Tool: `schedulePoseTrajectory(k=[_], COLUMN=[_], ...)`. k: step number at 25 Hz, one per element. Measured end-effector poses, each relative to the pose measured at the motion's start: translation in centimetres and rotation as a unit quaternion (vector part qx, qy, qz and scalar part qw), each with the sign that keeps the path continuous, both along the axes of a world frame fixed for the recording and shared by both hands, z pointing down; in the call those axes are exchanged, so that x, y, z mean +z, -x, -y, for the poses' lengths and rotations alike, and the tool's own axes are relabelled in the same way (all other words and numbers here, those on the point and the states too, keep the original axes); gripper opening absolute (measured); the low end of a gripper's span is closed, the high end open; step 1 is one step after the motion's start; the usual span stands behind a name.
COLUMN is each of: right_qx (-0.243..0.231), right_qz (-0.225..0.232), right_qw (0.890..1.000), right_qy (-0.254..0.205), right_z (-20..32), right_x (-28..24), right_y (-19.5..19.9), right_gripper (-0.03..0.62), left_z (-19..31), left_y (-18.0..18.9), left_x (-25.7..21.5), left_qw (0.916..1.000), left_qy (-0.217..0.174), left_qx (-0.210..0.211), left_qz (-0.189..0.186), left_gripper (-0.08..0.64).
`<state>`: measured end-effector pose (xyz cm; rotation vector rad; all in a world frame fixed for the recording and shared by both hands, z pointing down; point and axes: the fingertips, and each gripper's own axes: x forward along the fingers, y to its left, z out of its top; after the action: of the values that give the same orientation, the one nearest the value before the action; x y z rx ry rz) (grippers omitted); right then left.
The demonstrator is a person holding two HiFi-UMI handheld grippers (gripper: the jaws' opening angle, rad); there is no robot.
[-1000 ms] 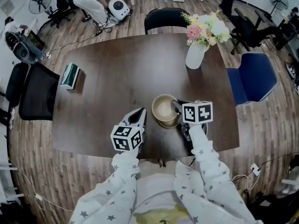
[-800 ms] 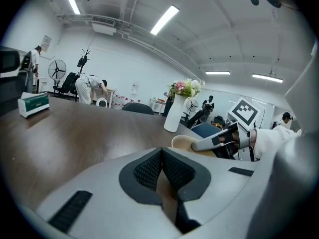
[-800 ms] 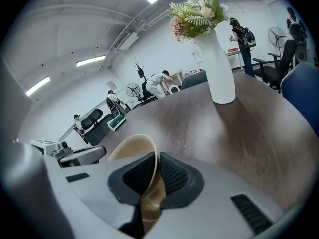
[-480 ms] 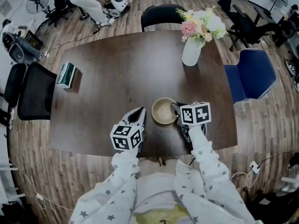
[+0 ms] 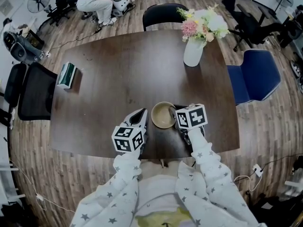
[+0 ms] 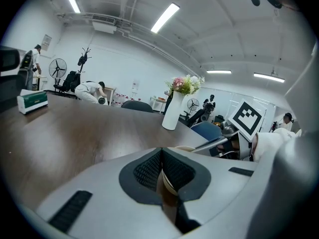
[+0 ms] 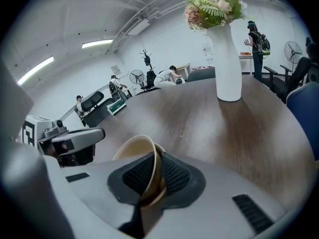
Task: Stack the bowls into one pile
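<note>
A tan bowl is near the table's front edge, between my two grippers. My right gripper is shut on its right rim. In the right gripper view the pads pinch the bowl's wall, and a second tan rim shows just under it, nested. I cannot tell whether the bowl rests on the table. My left gripper is just left of the bowl, apart from it, jaws shut with nothing between them. Past its jaws the bowl's rim shows.
The dark wooden table carries a white vase of flowers at the back right and a green-and-white box at the left. Chairs stand around: black, black, blue. People are at the room's far side.
My right gripper has carried the bowl leftward and slightly down, closer to the left gripper. The left gripper has hardly moved.
</note>
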<state>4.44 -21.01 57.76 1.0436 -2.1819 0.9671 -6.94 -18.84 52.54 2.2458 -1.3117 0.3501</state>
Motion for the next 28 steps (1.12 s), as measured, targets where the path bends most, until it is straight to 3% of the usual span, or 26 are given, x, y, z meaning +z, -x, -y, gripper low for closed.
schedulePoseTrajectory(k=[9, 12, 17, 23, 28], right_qx=[-0.028, -0.037, -0.03, -0.036, -0.032], right_qz=[0.014, 0.02, 0.05, 0.073, 0.059], right_qw=[0.999, 0.999, 0.998, 0.995, 0.994], right_qy=[-0.015, -0.02, -0.031, -0.049, -0.086], right_z=[0.1, 0.1, 0.2, 0.3, 0.9], right_x=[-0.2, -0.3, -0.9, -2.4, -3.9], right_y=[0.3, 0.7, 0.6, 0.3, -0.6], right_gripper=[0.052, 0.13, 0.143, 0.138, 0.066], left_z=[0.1, 0.3, 0.2, 0.2, 0.4], left_y=[-0.6, -0.6, -0.6, -1.0, -0.6], left_x=[0.0, -0.1, -0.4, -1.5, -2.7], left_qw=[0.9999, 0.9999, 0.9996, 0.9991, 0.9985], left_qy=[-0.005, -0.006, -0.015, -0.031, -0.047], left_qx=[-0.011, -0.014, -0.023, -0.03, -0.028], left_qz=[0.0, -0.001, -0.002, -0.006, -0.004], left_gripper=[0.026, 0.026, 0.025, 0.026, 0.026])
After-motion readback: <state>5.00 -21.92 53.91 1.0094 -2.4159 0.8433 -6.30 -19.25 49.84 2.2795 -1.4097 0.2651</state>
